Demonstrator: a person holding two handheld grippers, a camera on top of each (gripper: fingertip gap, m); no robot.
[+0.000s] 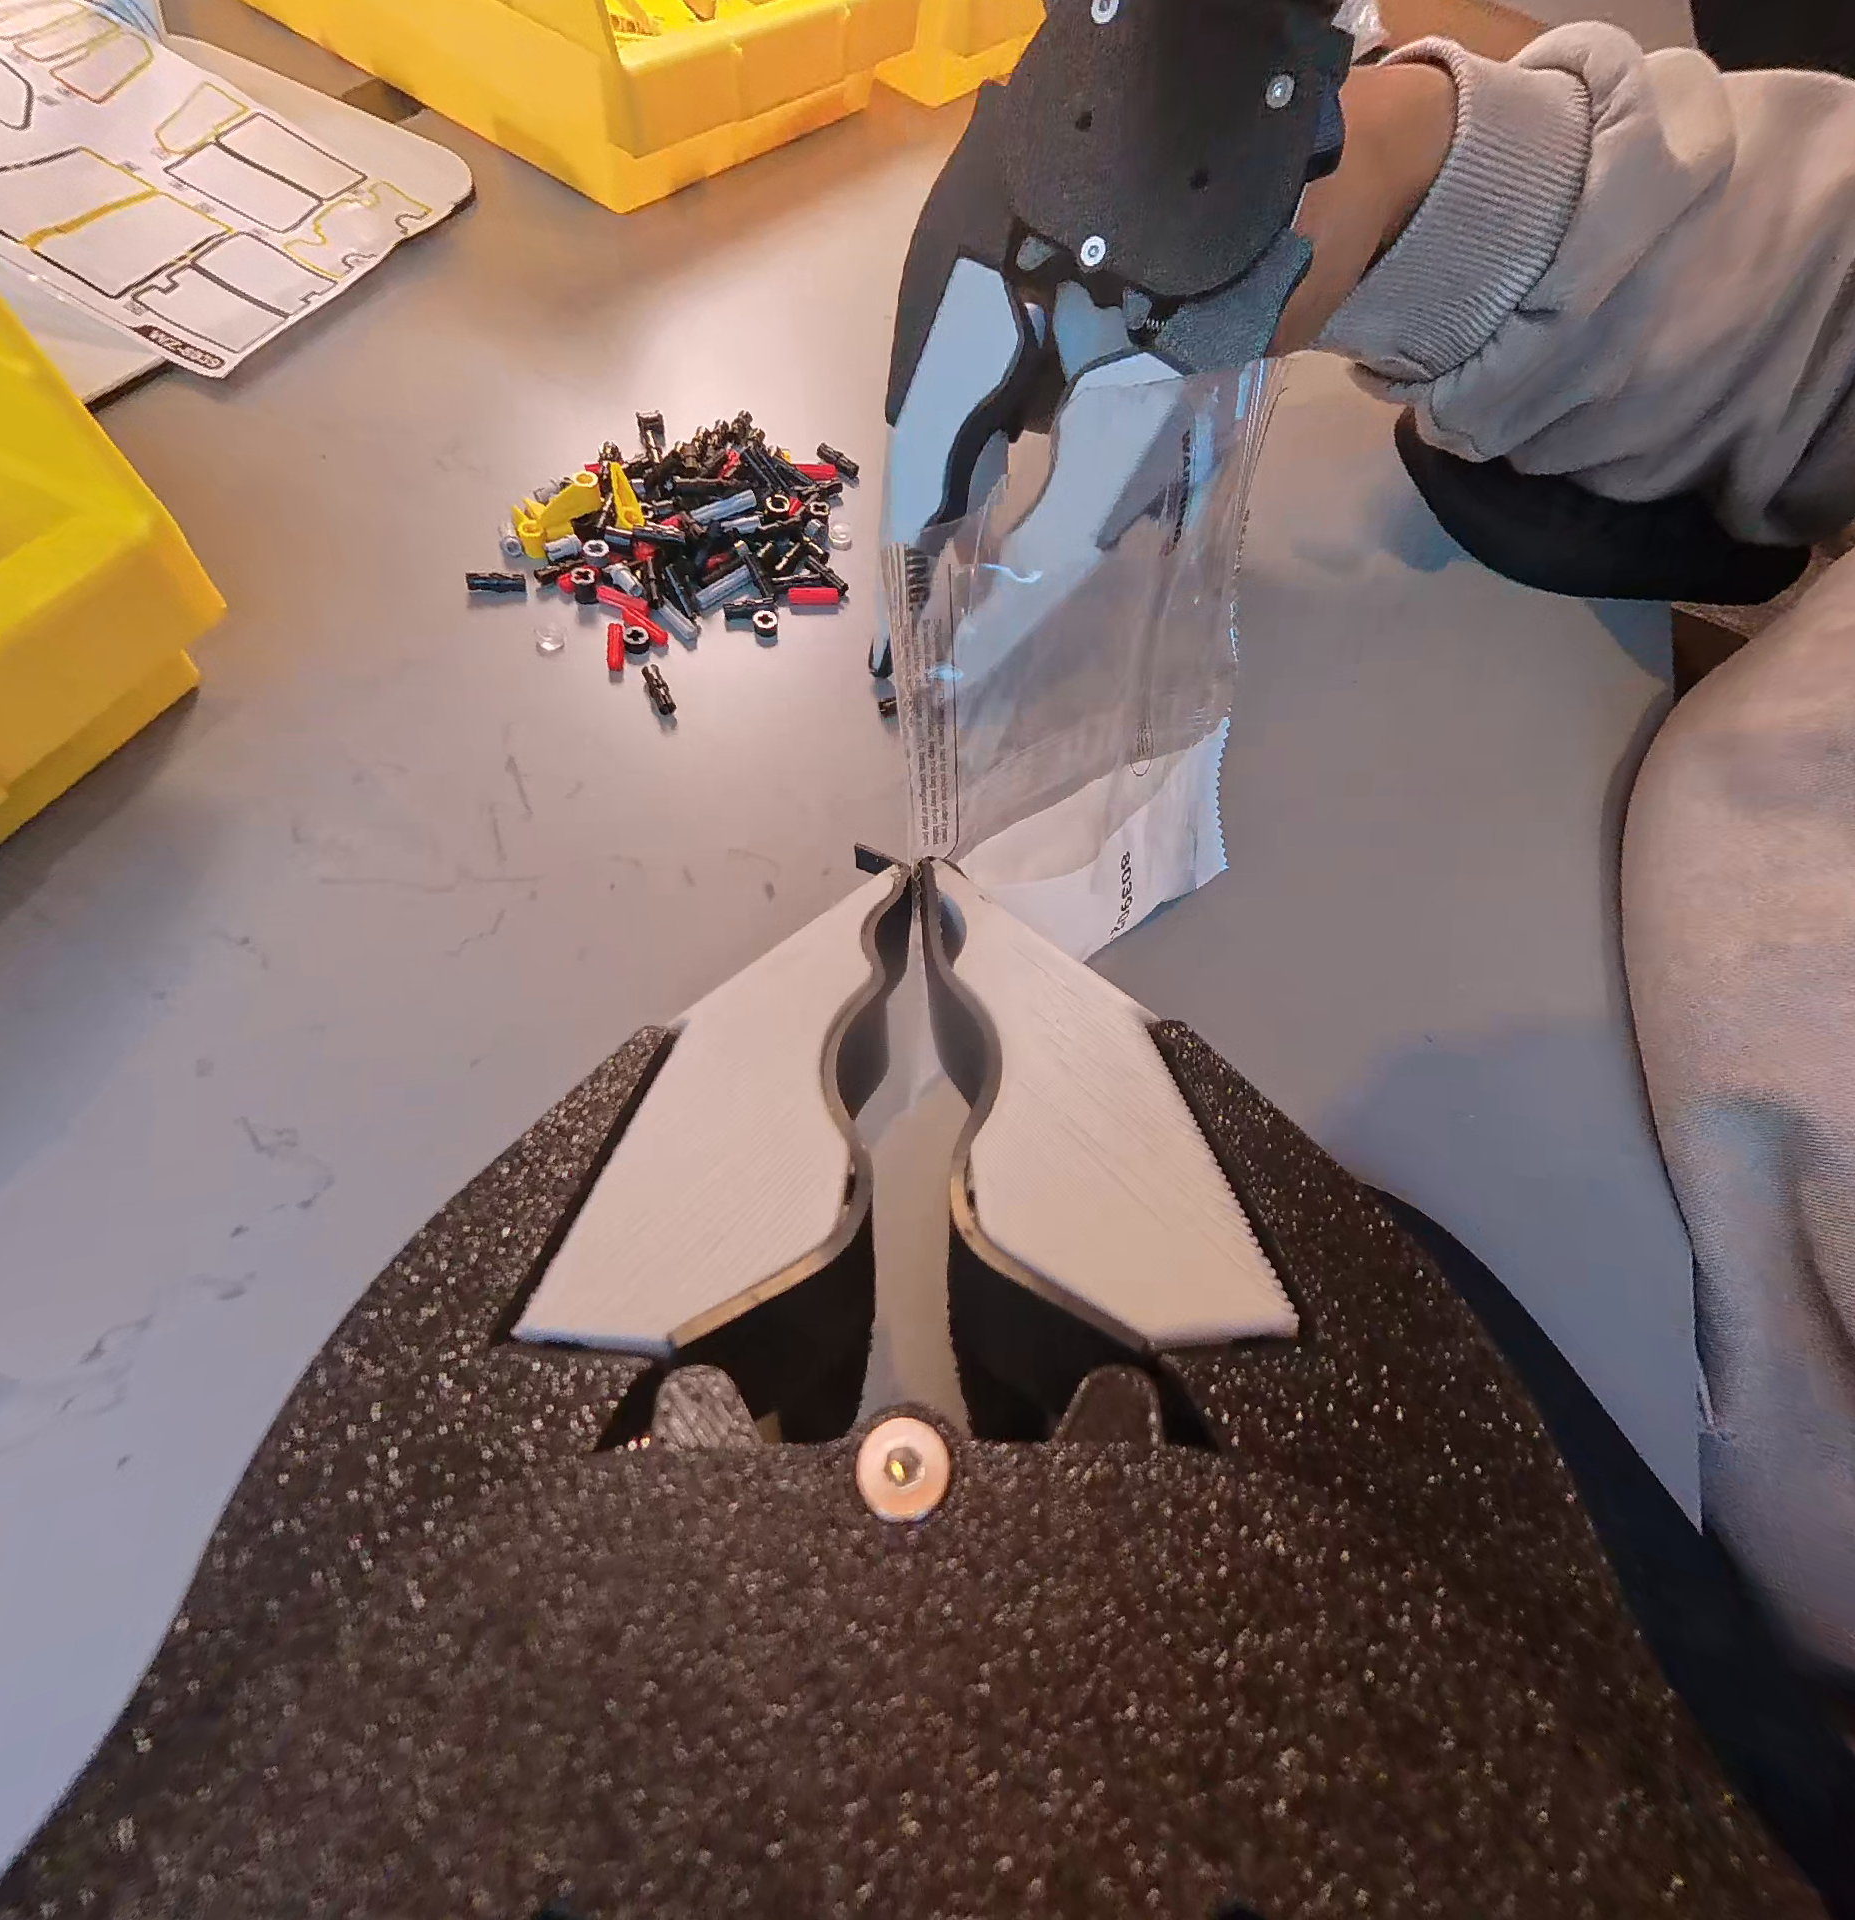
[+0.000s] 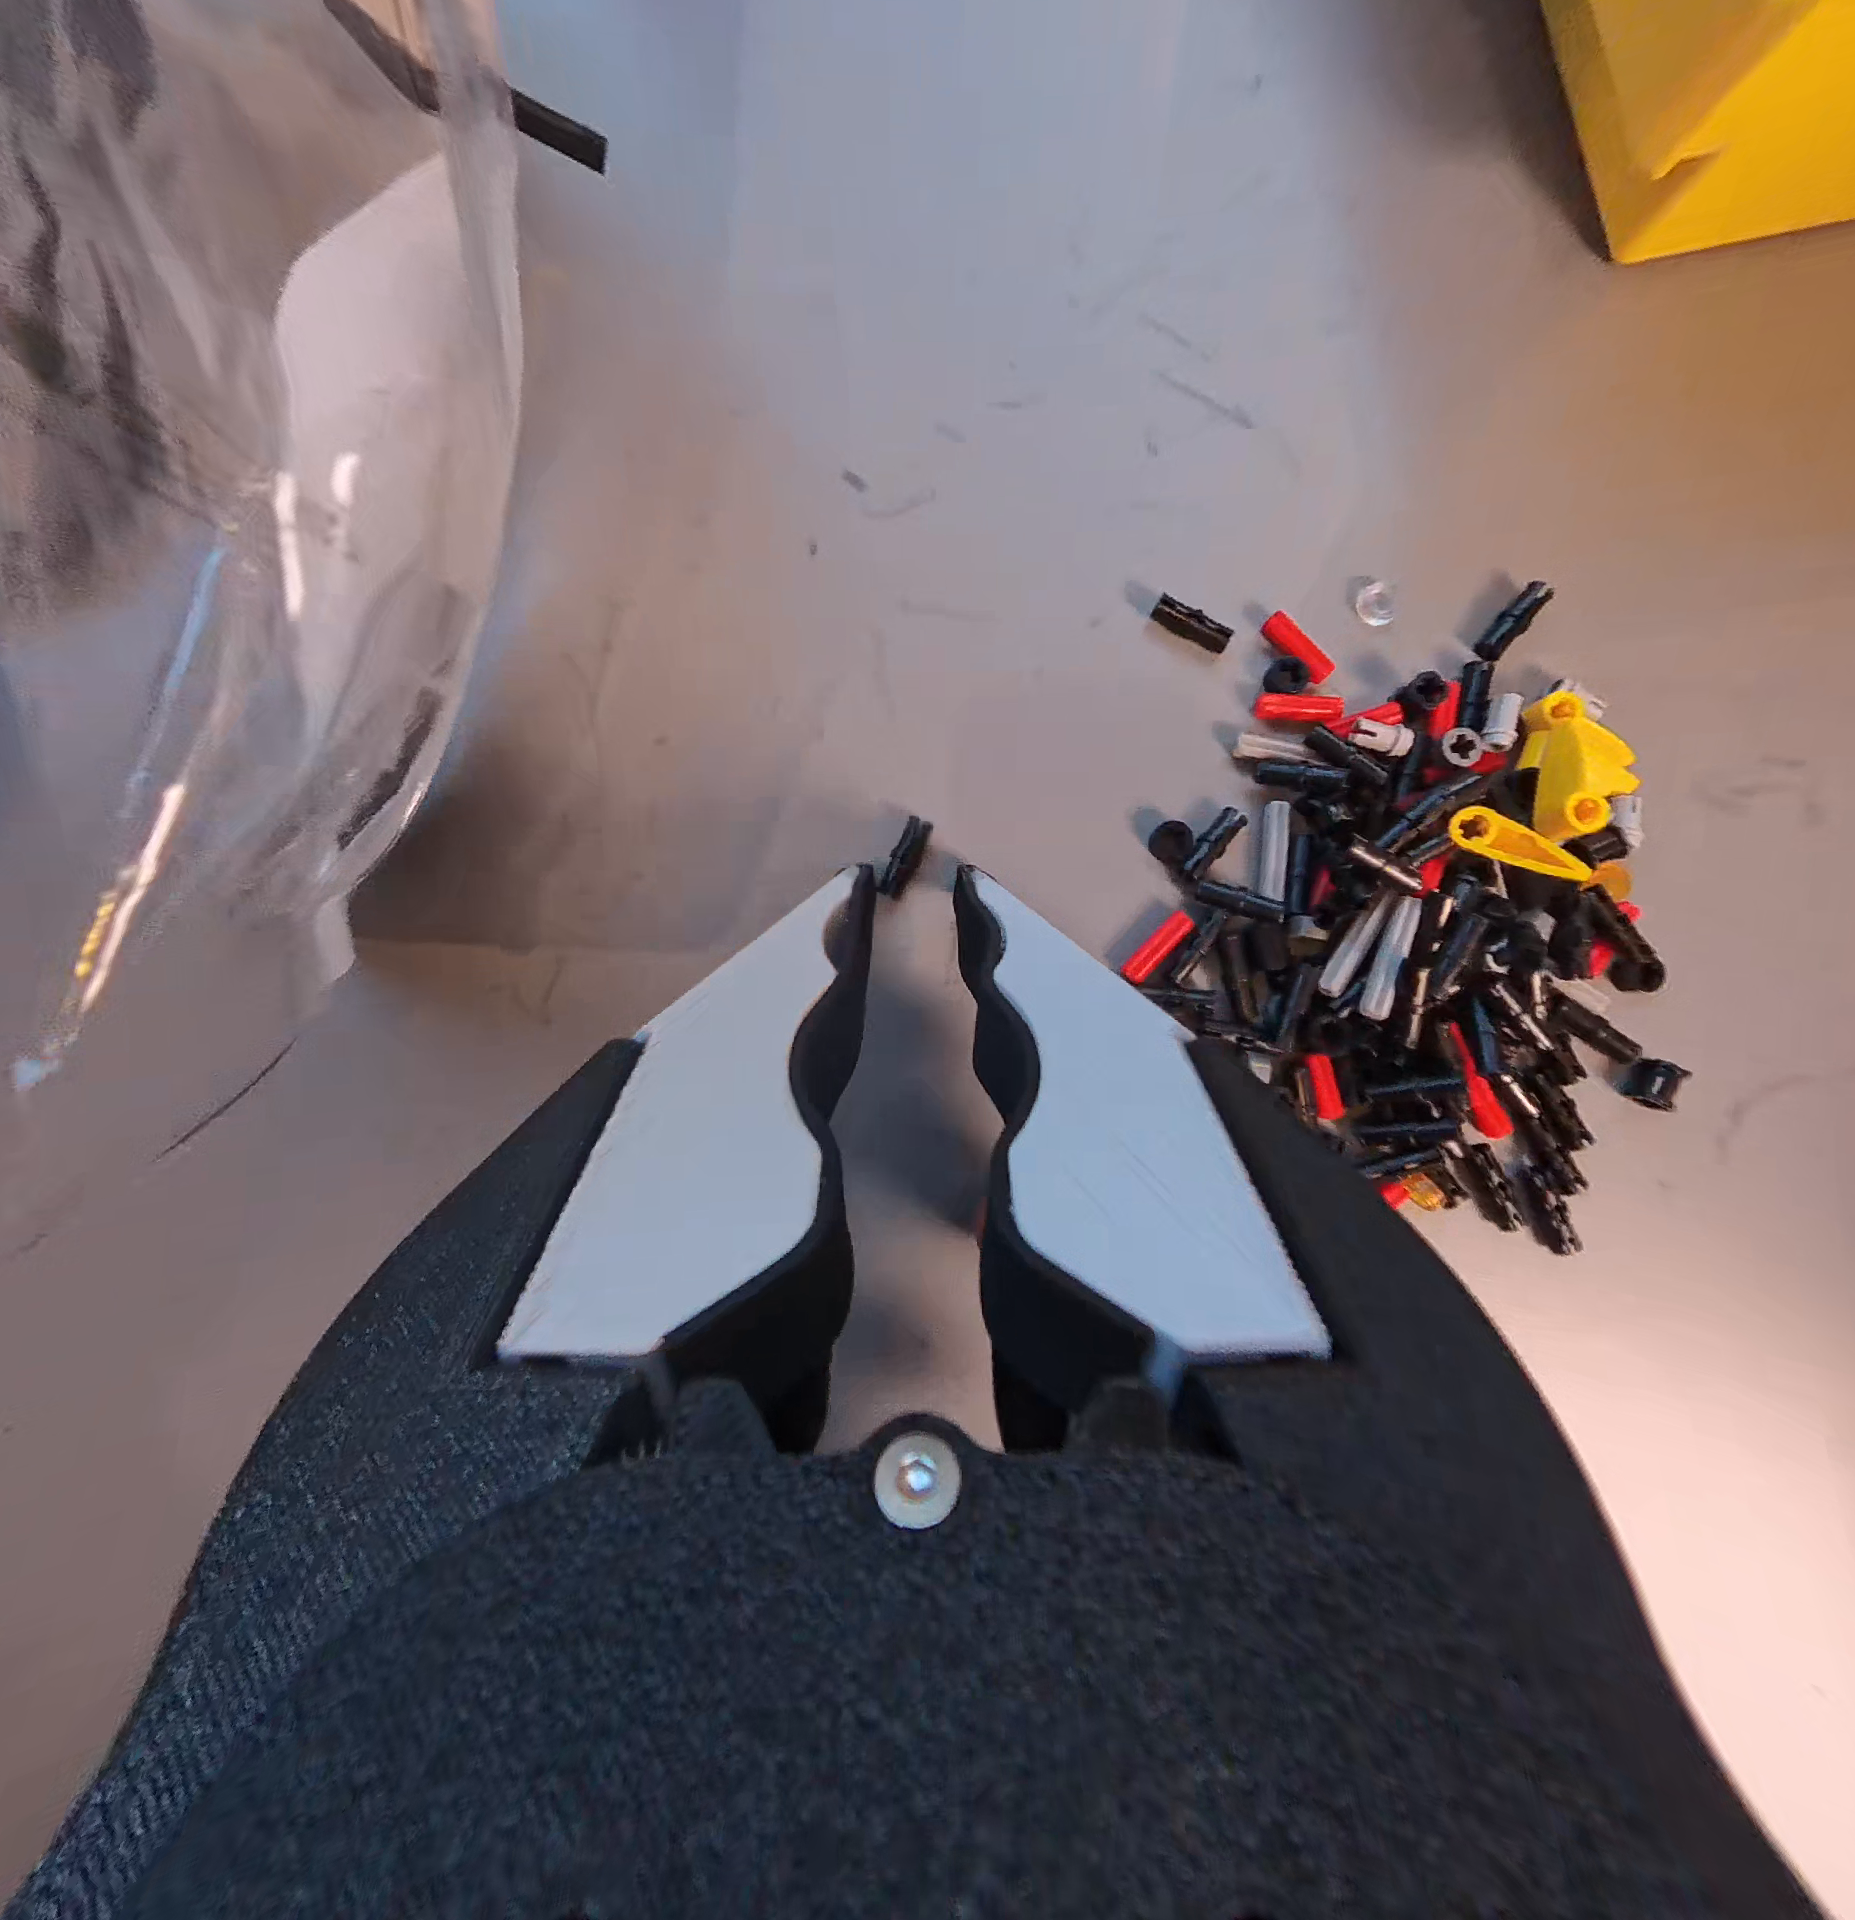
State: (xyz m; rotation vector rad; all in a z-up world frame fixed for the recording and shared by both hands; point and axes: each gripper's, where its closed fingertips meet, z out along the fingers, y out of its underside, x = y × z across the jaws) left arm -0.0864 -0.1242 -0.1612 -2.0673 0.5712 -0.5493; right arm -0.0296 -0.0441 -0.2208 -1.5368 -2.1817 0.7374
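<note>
My left gripper (image 1: pixel 921 871) is shut on the bottom corner of a clear plastic bag (image 1: pixel 1058 623), which hangs open and looks empty. In the left wrist view my right gripper (image 1: pixel 944 644) points down at the grey table, beside and partly behind the bag. Its jaws stand a little apart and hold nothing. In the right wrist view the right gripper (image 2: pixel 912 883) hovers over a small black pin (image 2: pixel 902 857) that lies at its tips. A pile of small black, red, grey and yellow parts (image 2: pixel 1422 935) lies just to its right, and also shows in the left wrist view (image 1: pixel 684 540). The bag (image 2: pixel 227 520) is at its left.
Yellow bins stand at the left (image 1: pixel 50 623) and back (image 1: pixel 642 83) of the table, and one shows in the right wrist view (image 2: pixel 1733 125). A sticker sheet (image 1: pixel 175 208) lies at the back left. A white packet (image 1: pixel 1141 862) lies under the bag. A grey sleeve (image 1: pixel 1629 260) is at the right. The gap from one gripper's tips to the other's is roughly 12 centimeters.
</note>
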